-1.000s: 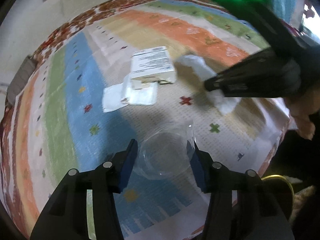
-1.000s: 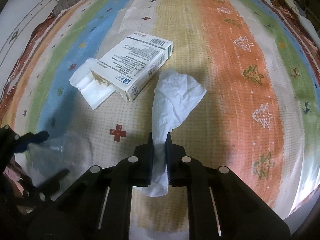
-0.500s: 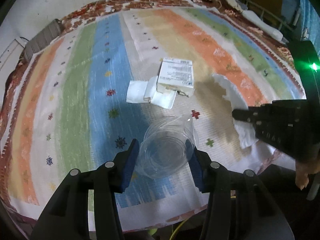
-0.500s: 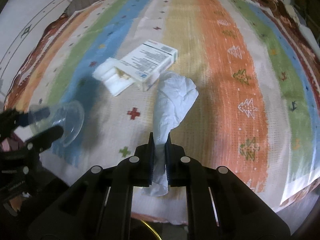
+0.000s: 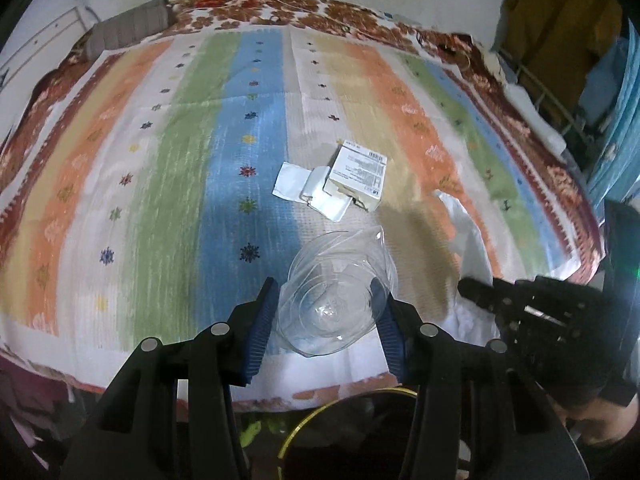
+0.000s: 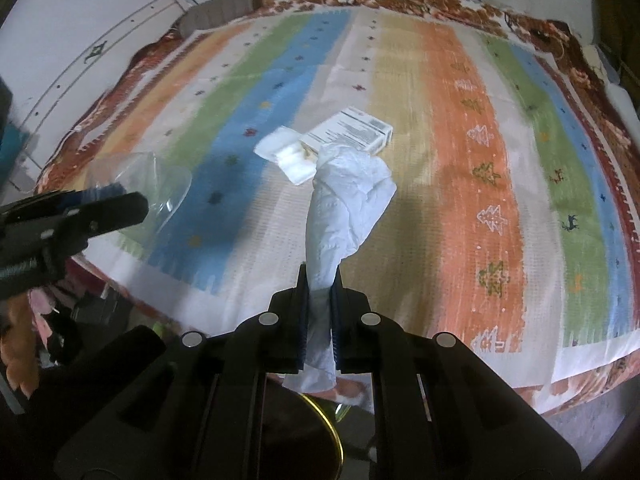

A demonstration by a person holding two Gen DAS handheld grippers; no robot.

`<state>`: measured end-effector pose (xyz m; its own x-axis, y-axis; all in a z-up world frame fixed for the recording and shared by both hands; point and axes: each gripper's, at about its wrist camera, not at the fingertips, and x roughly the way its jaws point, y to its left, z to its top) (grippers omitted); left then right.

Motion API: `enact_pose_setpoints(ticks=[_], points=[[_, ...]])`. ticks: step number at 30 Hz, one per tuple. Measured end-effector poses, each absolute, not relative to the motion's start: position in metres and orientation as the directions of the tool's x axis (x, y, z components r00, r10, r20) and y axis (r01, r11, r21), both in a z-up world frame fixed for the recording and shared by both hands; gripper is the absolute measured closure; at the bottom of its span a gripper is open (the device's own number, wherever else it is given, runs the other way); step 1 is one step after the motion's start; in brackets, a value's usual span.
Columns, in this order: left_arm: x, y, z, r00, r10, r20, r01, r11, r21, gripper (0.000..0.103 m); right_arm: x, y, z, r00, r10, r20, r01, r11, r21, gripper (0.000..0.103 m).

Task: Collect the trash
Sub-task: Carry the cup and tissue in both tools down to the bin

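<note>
- Between the blue pads of the left gripper, a clear, crumpled plastic cup is clamped at its sides, mouth facing away; nothing visible inside it.
- Right gripper: jaws nearly together, pinching a white crumpled paper tissue that stands up out of the pads and hangs below them.
- Both grippers point steeply down over the near edge of the striped multicoloured woven rug.
- Below that edge, a dark round bin with a yellow rim shows; contents cannot be told.
- Near the rug's centre lies a white printed cardboard box, opened at one end, touching flat white paper sachets beside it.
</note>
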<state>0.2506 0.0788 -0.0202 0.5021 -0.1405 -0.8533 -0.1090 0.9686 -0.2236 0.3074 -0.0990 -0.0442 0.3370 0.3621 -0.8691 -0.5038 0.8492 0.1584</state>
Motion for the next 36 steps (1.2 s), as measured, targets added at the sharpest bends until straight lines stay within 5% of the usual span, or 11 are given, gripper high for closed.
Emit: enact_pose_setpoints(ticks=[11, 36], points=[[0.215, 0.087, -0.003, 0.540, -0.230, -0.810, -0.165, 0.914, -0.370, 0.056, 0.260, -0.103, -0.015, 0.342, 0.438, -0.831, -0.559, 0.806, 0.195, 0.095], [0.142, 0.064, 0.007, 0.604, -0.295, -0.740, -0.143, 0.874, -0.465, 0.056, 0.184, -0.120, 0.002, 0.371, 0.491, -0.788, -0.612, 0.768, 0.190, 0.095]])
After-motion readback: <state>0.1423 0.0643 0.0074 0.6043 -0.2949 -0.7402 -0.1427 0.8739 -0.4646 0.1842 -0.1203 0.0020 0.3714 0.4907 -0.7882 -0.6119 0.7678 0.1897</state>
